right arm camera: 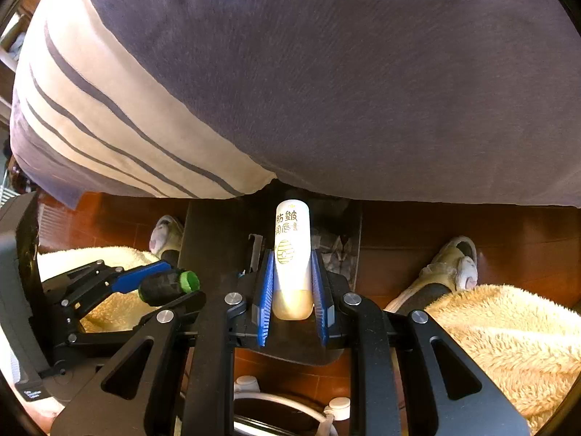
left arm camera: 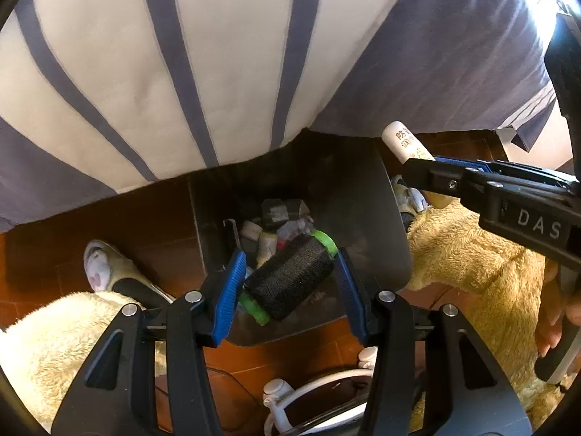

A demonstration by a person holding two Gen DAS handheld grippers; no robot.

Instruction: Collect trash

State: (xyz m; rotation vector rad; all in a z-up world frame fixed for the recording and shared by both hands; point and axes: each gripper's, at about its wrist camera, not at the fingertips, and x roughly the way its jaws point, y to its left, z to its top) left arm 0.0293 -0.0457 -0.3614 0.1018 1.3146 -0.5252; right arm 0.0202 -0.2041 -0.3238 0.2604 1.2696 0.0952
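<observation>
Black thread spool (left arm camera: 290, 278), green ends, pinched crosswise in my left gripper (left arm camera: 288, 283) above the dark trash bin (left arm camera: 363, 218). White lip-balm tube (right arm camera: 292, 258) clamped upright in my right gripper (right arm camera: 292, 283), also over the bin. Striped bedding (left arm camera: 181, 72) hangs beyond.

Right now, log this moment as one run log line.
left tool: shut on black thread spool with green ends | right tool: shut on white lip balm tube | both over dark trash bin
</observation>
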